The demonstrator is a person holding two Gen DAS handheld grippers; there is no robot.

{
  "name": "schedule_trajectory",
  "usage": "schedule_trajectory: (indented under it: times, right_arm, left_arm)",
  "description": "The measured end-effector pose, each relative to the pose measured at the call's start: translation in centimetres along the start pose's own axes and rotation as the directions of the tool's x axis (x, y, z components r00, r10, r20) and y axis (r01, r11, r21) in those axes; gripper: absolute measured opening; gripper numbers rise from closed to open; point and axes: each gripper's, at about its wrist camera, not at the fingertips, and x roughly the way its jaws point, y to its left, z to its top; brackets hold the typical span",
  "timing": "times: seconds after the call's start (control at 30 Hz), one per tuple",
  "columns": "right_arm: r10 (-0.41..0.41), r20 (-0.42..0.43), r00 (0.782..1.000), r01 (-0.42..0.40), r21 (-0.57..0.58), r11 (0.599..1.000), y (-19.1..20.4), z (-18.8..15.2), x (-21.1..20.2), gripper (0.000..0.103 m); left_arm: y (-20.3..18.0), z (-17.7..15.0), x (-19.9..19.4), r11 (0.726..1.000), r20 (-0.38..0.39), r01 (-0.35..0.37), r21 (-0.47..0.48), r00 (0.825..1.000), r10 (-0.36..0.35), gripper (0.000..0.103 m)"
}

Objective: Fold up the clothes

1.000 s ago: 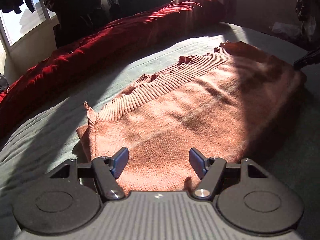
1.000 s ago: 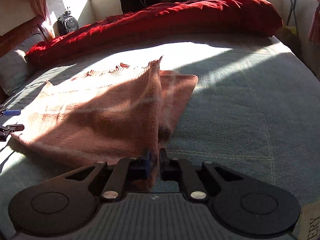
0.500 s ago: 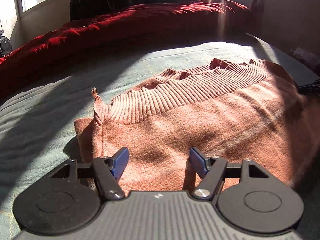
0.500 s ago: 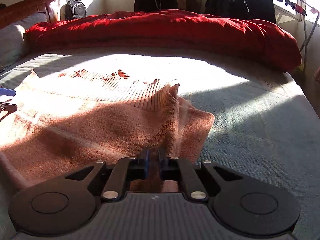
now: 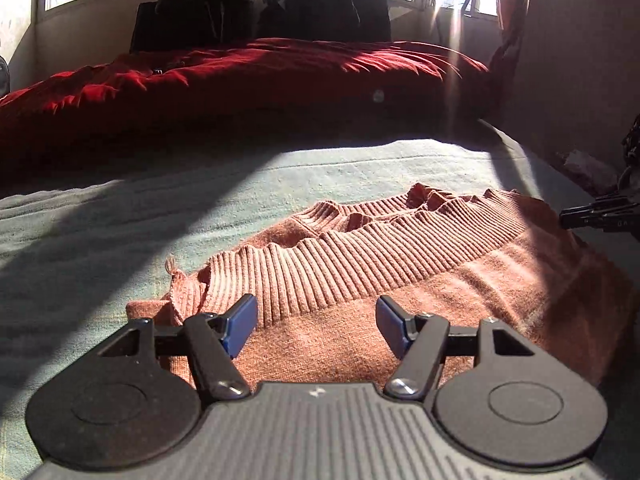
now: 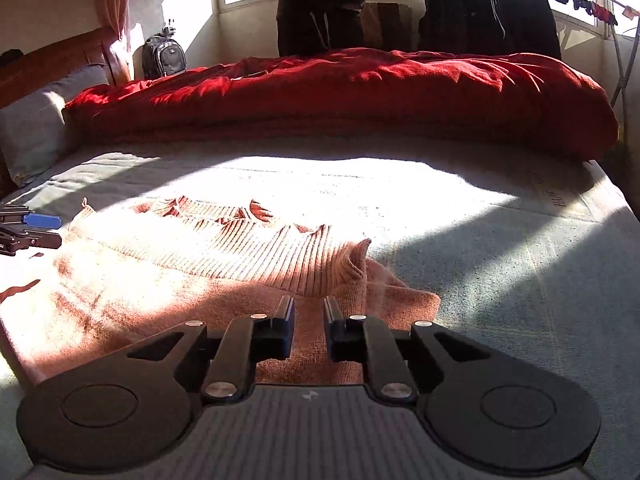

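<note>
An orange knit sweater (image 6: pixel 224 280) lies folded once on the bed (image 6: pixel 500 264) directly beneath both claws, the left claw (image 5: pixel 316 326) released and closing, the right claw (image 6: pixel 309 320) opening off it, further folds remaining.

So the sweater (image 5: pixel 420 280) lies flat on the bed (image 5: pixel 120 240), ribbed hem (image 5: pixel 360 256) on the far side, facing the rolled duvet (image 6: pixel 340 92) that runs across the back of the bed. Left gripper (image 5: pixel 316 324) sits over the sweater's left end, right gripper (image 6: pixel 308 320) over its right end. A pillow (image 6: pixel 36 120) is at the far left by the headboard, and clothes hang on a rack (image 6: pixel 480 12) behind the duvet.
</note>
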Motion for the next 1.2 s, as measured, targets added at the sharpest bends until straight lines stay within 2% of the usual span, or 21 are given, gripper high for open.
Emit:
schedule_trajectory:
  times: [0.07, 0.1, 0.13, 0.2, 0.27, 0.33, 0.4, 0.43, 0.5, 0.63, 0.77, 0.93, 1.07, 1.13, 1.2]
  right_arm:
    - [-0.025, -0.034, 0.999, 0.025, 0.005, 1.0, -0.7, 0.1, 2.2, 0.017]
    - [-0.041, -0.052, 0.998, 0.042, 0.009, 0.999, -1.2, 0.0, 3.2, 0.013]
    - [-0.048, -0.063, 0.997, 0.049, 0.021, 0.999, -1.7, -0.1, 4.0, 0.011]
    - [-0.032, -0.053, 0.998, 0.036, 0.073, 0.997, -2.8, -0.3, 4.5, 0.002]
    - [-0.025, -0.045, 0.999, 0.03, 0.1, 0.995, -3.4, -0.4, 4.6, 0.0]
    - [-0.02, -0.041, 0.999, 0.024, 0.107, 0.994, -3.2, -0.4, 4.1, 0.0]
    - [-0.016, -0.038, 0.999, 0.02, 0.11, 0.994, -2.9, -0.3, 3.3, 0.003]
    - [-0.014, -0.037, 0.999, 0.018, 0.111, 0.994, -2.7, -0.3, 2.9, 0.007]
    - [-0.004, -0.025, 1.0, 0.006, 0.088, 0.996, -1.7, -0.2, 1.3, 0.022]
    - [0.06, -0.016, 0.998, -0.06, 0.018, 0.998, 1.2, -0.8, -2.8, 0.023]
    - [0.098, -0.048, 0.994, -0.098, 0.004, 0.995, 2.5, -3.1, -5.6, 0.023]
    - [0.103, -0.13, 0.986, -0.098, 0.05, 0.994, 2.3, -7.3, -6.7, 0.026]
    - [0.118, -0.115, 0.986, -0.102, 0.14, 0.985, 1.4, -9.2, -8.7, 0.026]
    - [0.095, -0.109, 0.989, -0.081, 0.122, 0.989, 1.8, -9.2, -10.1, 0.027]
    - [0.054, -0.104, 0.993, -0.047, 0.066, 0.997, 2.6, -9.1, -11.4, 0.04]
  left_arm:
    - [1.4, -0.1, 1.9, 0.997, -0.032, -0.057, -0.046, 0.998, 0.056, 0.066]
    - [2.3, -0.2, 2.8, 0.993, -0.056, -0.088, -0.076, 0.995, 0.084, 0.071]
    - [3.1, -0.5, 3.3, 0.991, -0.062, -0.086, -0.107, 0.995, 0.08, 0.075]
    - [5.1, -1.2, 3.7, 0.978, -0.047, -0.024, -0.207, 0.999, 0.014, 0.076]
    - [5.1, -1.4, 3.3, 0.978, -0.041, -0.022, -0.205, 0.999, 0.013, 0.076]
    - [4.5, -1.1, 2.8, 0.982, -0.055, -0.042, -0.184, 0.998, 0.032, 0.076]
    - [3.6, -0.8, 1.6, 0.987, -0.057, -0.054, -0.15, 0.997, 0.046, 0.071]
    - [3.1, -0.8, 0.6, 0.991, -0.051, -0.052, -0.127, 0.998, 0.046, 0.071]
    - [2.0, -1.1, -1.4, 0.997, -0.04, -0.034, -0.073, 0.999, 0.031, 0.071]
    - [-0.2, -3.2, -5.3, 0.999, -0.044, -0.018, 0.047, 0.999, 0.02, 0.071]
    - [-1.0, -6.8, -8.3, 1.0, -0.057, 0.01, 0.024, 0.998, -0.009, 0.071]
    - [-1.5, -10.3, -9.1, 0.999, -0.127, 0.026, 0.032, 0.992, -0.022, 0.071]
    - [-2.1, -10.0, -10.4, 1.0, -0.135, 0.013, 0.023, 0.991, -0.01, 0.071]
    - [-3.1, -9.9, -11.6, 0.997, -0.133, -0.003, 0.083, 0.991, 0.014, 0.071]
    - [-5.1, -10.0, -12.6, 0.975, -0.101, -0.055, 0.216, 0.992, 0.078, 0.072]
